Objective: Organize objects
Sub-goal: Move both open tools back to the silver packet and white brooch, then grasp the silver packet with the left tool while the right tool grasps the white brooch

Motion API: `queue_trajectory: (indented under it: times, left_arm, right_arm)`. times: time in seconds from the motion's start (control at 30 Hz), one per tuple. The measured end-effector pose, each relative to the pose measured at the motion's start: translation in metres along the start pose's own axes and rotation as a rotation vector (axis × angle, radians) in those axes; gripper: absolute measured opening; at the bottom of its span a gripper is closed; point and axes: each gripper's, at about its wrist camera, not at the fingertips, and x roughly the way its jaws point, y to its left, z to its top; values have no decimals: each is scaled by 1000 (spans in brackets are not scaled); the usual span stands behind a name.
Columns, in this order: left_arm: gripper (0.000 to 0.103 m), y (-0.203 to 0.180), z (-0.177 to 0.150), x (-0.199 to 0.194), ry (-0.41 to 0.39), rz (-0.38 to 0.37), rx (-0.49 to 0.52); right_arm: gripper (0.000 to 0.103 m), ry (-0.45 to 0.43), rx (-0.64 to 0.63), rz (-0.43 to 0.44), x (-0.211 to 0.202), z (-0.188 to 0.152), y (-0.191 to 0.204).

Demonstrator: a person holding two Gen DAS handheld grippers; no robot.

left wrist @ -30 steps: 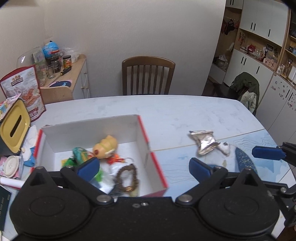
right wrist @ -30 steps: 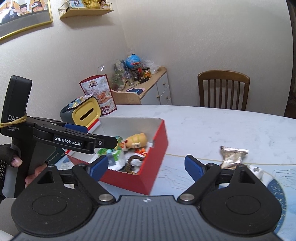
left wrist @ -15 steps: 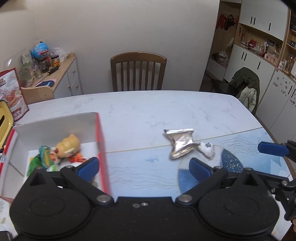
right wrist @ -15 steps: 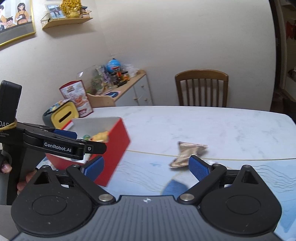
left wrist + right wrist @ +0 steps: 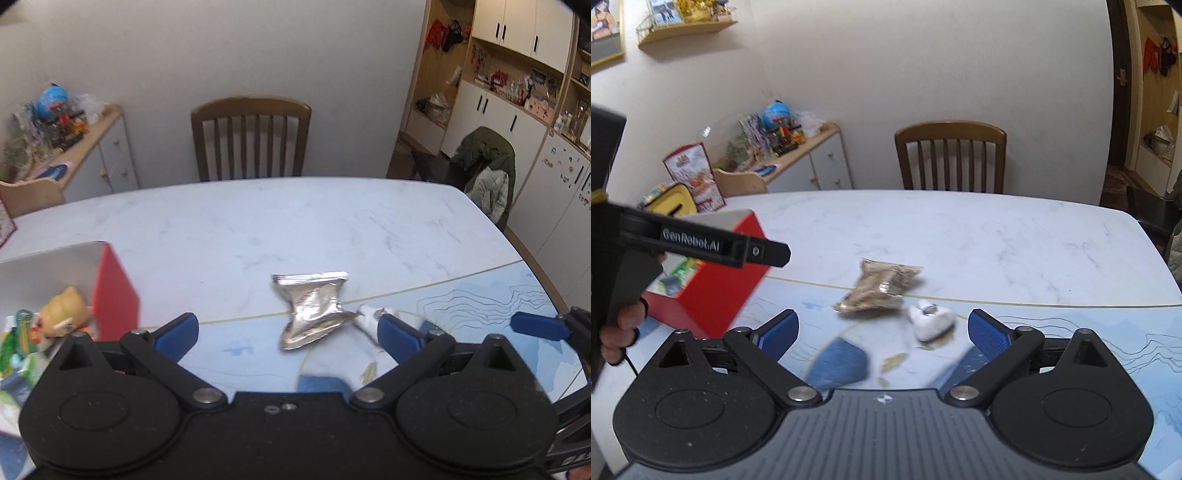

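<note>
A crumpled silver foil packet (image 5: 313, 309) lies on the table, also in the right wrist view (image 5: 881, 286). A small white object (image 5: 929, 321) lies just right of it; in the left wrist view (image 5: 369, 314) it is partly hidden by my finger. A red box (image 5: 110, 291) with toys, among them a yellow figure (image 5: 64, 312), stands at the left, also in the right wrist view (image 5: 713, 284). My left gripper (image 5: 286, 334) is open and empty, just short of the packet. My right gripper (image 5: 884, 330) is open and empty, near the white object.
A wooden chair (image 5: 251, 136) stands behind the white marble table (image 5: 295, 221). A blue patterned mat (image 5: 1071, 332) covers the near part. A sideboard (image 5: 798, 158) with clutter is at the back left. A snack bag (image 5: 694, 177) and yellow container (image 5: 674, 201) stand behind the box.
Both grippers have swung right, away from the red box and toward the foil packet and white object. The box has slid to the left edge of both views. Both stay open.
</note>
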Motion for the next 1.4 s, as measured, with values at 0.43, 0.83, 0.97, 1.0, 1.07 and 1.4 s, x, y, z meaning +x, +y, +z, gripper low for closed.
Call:
queue_trajectory:
  times: [0.43,0.83,0.97,1.0,1.07,1.4]
  left_arm:
    - [103,-24,17,87,94,50,16]
    - [102,-19,20,159,219,50,-19]
    - [99,-17,18,171,250,42,-32]
    - [99,-16,17,173,254,42,-36]
    - [98,-14,15,176,261,37,-44]
    - [83,-13,1,191,265,21,-60]
  right_arm:
    - [99,85,-53,-20,70,-3,-38]
    - [98,158,-89,4,124,-6,-49]
    - [98,169,-98,9,139,-9,-50]
    - [98,170,-101,11,141,-10,-49]
    - [95,172,-108,17,146,-11,-48]
    - [72,189,-111,16,166,-20,-48]
